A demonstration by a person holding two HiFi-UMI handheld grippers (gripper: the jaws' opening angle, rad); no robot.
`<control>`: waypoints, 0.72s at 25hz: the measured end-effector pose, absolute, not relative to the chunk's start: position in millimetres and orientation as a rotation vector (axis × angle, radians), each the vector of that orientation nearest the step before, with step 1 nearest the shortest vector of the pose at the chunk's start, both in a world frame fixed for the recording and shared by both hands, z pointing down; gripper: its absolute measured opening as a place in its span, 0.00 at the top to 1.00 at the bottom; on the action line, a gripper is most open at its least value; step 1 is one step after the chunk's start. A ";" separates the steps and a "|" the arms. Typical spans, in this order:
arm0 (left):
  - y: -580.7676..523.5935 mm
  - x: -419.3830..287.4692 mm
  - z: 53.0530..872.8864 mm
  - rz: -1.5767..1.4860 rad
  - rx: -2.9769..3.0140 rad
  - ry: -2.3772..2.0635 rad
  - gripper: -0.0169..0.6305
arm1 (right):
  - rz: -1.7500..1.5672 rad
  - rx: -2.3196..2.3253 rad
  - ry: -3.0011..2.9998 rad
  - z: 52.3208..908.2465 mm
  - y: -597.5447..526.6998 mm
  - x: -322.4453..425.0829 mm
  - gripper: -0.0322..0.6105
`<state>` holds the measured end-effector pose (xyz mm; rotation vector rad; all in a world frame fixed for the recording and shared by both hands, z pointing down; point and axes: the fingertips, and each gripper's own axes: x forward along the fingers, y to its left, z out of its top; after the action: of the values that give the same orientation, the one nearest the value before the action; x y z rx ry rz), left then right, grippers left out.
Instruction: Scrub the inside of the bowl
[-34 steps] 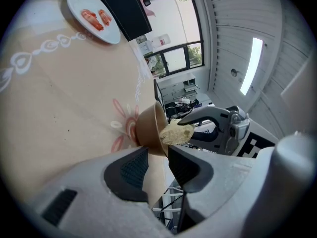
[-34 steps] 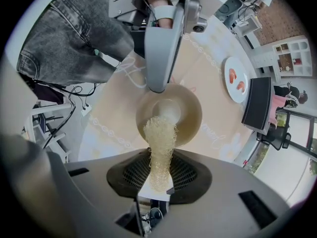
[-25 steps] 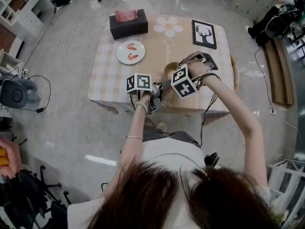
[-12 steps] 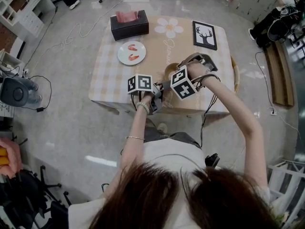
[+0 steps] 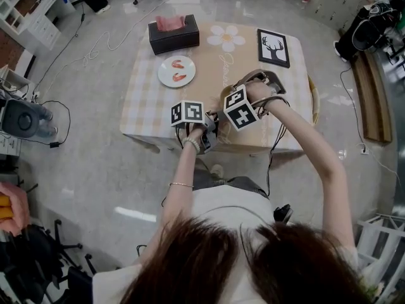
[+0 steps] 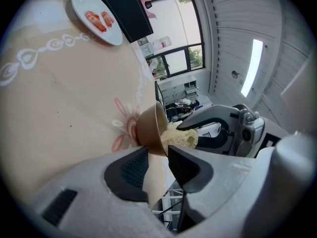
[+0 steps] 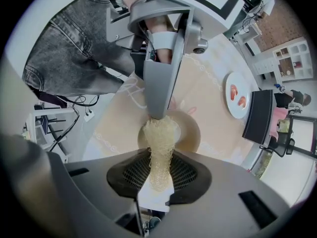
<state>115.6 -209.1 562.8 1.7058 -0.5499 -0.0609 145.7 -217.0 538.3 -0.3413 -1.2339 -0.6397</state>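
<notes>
A small brown bowl (image 6: 150,128) stands tilted near the table's front edge, and my left gripper (image 6: 157,158) is shut on its rim. In the right gripper view the bowl (image 7: 190,133) lies below me with the left gripper's fingers (image 7: 159,78) clamped on its far rim. My right gripper (image 7: 159,178) is shut on a pale yellow mesh scrubber (image 7: 159,145) that reaches down into the bowl. From the left, the scrubber (image 6: 179,137) presses against the bowl's inside. In the head view the right gripper (image 5: 231,97) covers most of the bowl (image 5: 224,92); the left gripper (image 5: 211,121) sits beside it.
A white plate (image 5: 176,71) with shrimp lies on the checked tablecloth to the left. Behind it stands a black tissue box (image 5: 173,33). A framed deer picture (image 5: 273,47) lies at the back right. The table's front edge (image 5: 190,145) runs just below the grippers.
The right gripper has shifted slightly left over the bowl, hiding more of it. The left gripper has kept its hold and barely moved.
</notes>
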 end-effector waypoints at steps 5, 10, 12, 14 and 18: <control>-209.2 114.2 563.8 -0.075 1.699 -0.549 0.77 | -0.628 -0.326 -1.265 542.6 -221.1 141.1 0.80; -207.4 114.6 562.8 -0.069 1.704 -0.543 0.77 | -0.626 -0.306 -1.288 544.7 -226.8 136.4 0.80; -206.3 115.3 562.3 -0.062 1.708 -0.539 0.77 | -0.626 -0.296 -1.296 545.1 -229.1 134.8 0.80; -206.1 115.6 562.6 -0.059 1.708 -0.537 0.77 | -0.628 -0.286 -1.304 545.5 -231.3 133.5 0.80; -207.6 114.5 564.3 -0.063 1.704 -0.541 0.77 | -0.624 -0.279 -1.311 547.3 -233.8 132.1 0.80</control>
<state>114.5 -207.6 564.3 1.7038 -0.5406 -0.0634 132.1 -233.8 547.3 -0.2792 -1.3114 -0.6237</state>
